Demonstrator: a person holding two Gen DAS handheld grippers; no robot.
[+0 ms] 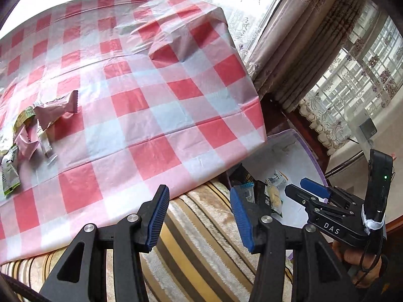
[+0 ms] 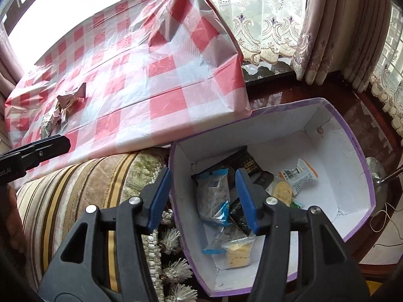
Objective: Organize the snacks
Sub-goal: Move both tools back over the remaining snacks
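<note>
A pile of snack packets (image 1: 32, 128), pink, green and white, lies on the red-checked tablecloth (image 1: 141, 95) at the left; it also shows in the right wrist view (image 2: 63, 110). A white box with a purple rim (image 2: 352, 136) stands below the table's right edge and holds several snack packets (image 2: 216, 196). My left gripper (image 1: 199, 219) is open and empty over the table's near edge. My right gripper (image 2: 204, 196) is open and empty above the box's left part; it also shows in the left wrist view (image 1: 302, 188).
A striped cushion (image 2: 83, 188) with tassels lies under the table's near edge, left of the box. Curtains (image 2: 327, 37) and a dark wooden sill (image 2: 289, 88) stand behind the box. The box (image 1: 289, 151) shows beyond the table corner.
</note>
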